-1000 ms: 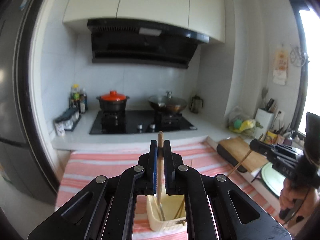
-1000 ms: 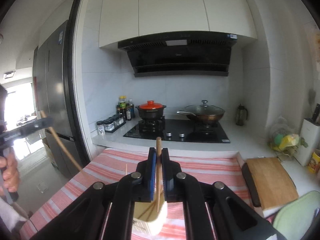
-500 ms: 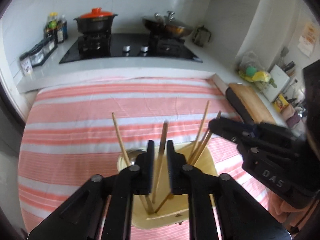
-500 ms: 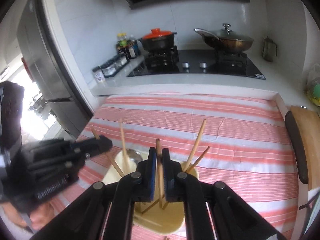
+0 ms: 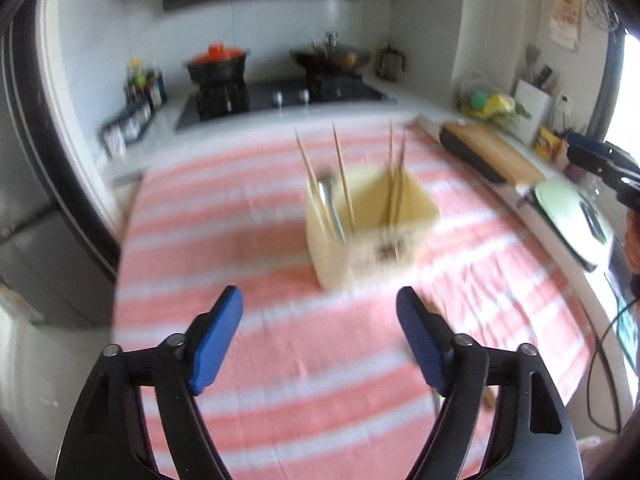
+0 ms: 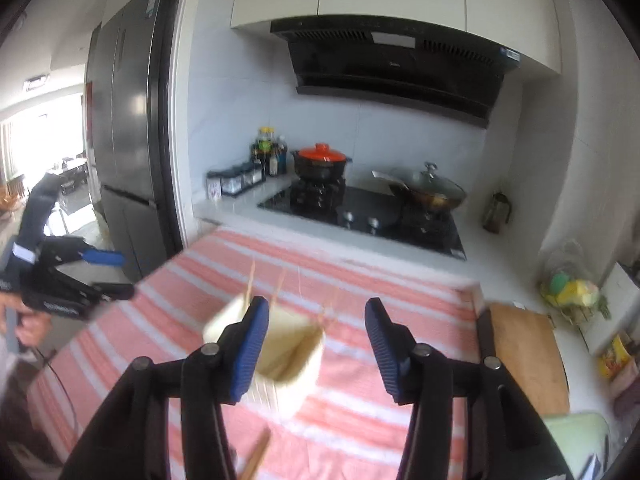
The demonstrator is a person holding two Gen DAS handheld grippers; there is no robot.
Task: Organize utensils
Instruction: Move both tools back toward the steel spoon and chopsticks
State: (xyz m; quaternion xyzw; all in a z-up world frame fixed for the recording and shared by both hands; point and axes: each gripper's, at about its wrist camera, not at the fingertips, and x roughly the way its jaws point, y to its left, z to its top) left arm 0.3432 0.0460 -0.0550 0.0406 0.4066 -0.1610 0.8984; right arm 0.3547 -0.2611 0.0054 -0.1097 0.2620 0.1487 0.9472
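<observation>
Chopsticks [image 5: 343, 178] in holder [image 5: 372, 232], seemingly upright

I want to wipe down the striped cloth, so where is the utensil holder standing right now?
In the left wrist view the cream utensil holder stands mid-cloth on the striped tablecloth, chopsticks upright inside, in front of the stove.

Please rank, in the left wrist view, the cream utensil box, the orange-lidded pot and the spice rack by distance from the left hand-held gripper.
1. Cream utensil box, just ahead on the striped cloth.
2. Spice rack, far left on the counter.
3. Orange-lidded pot, back on the stove.
</observation>
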